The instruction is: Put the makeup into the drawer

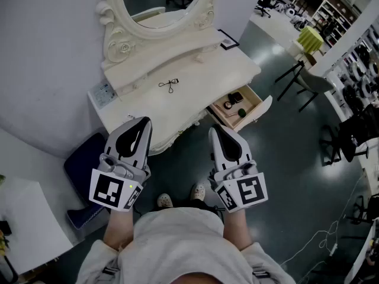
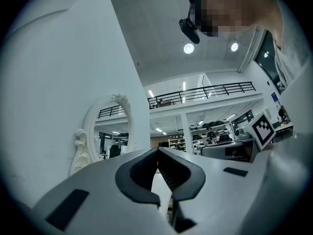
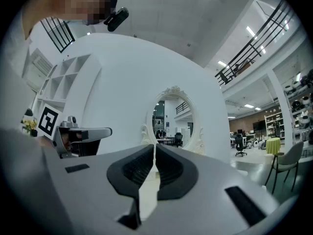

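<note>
cream-white and carved, the dressing surface [image 1: 183,102] stands against the wall under its oval mirror [image 1: 159,2], and on the person's right its drawer [image 1: 261,112] is pulled out. both grippers hang in front of the person, short of the surface and touching nothing. the left gripper [image 1: 143,121] has its jaws pressed together with nothing between them, and the right gripper [image 1: 214,129] is the same, closed to a thin slit and empty. a few small makeup pieces [image 1: 234,101] already lie in the drawer, a dark round one among them. out on the bare surface, well apart from the drawer, lies a black eyelash curler [image 1: 169,85]. i'd say that is the piece yet to go in, so the step in hand looks like the reach for it. next, one gripper needs to spread its jaws, come down over the curler, pinch its thin frame squarely so it doesn't skid, and carry it right to the drawer.
</note>
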### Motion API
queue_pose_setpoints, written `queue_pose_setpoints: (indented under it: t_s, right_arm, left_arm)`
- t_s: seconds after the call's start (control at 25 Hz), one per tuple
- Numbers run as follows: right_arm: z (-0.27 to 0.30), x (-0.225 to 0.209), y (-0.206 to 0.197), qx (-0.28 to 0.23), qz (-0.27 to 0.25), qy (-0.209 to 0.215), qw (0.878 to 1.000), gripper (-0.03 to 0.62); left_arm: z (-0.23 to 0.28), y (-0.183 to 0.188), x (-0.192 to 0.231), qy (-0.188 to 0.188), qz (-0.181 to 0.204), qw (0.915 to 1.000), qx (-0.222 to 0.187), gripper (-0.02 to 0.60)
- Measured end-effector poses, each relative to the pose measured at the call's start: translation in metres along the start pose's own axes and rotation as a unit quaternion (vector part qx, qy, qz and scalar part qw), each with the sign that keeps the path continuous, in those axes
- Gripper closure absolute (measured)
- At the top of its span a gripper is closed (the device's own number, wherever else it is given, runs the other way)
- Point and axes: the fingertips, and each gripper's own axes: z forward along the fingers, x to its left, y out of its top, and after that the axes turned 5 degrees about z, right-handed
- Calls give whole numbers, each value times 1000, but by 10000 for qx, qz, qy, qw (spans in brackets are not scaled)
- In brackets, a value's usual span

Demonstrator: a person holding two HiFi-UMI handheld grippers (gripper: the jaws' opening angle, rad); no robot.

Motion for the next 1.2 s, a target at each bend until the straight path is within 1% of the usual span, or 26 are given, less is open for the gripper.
queue_pose_setpoints:
  t_s: [0.64, 0.88, 1.2]
  right_arm:
    - [0, 4, -3, 0, -96, -209, 9997, 566]
    - [4, -10, -6, -50, -33, -296, 9995, 566]
    - [30, -40, -6, -58, -35, -157, 9999, 566]
  left_arm:
    - [5, -5, 2, -278, -100, 9995, -93, 568]
    - [20, -11, 2, -346, -167, 9992, -114, 566]
    - [56, -17, 7, -321, -137, 9993, -161, 566]
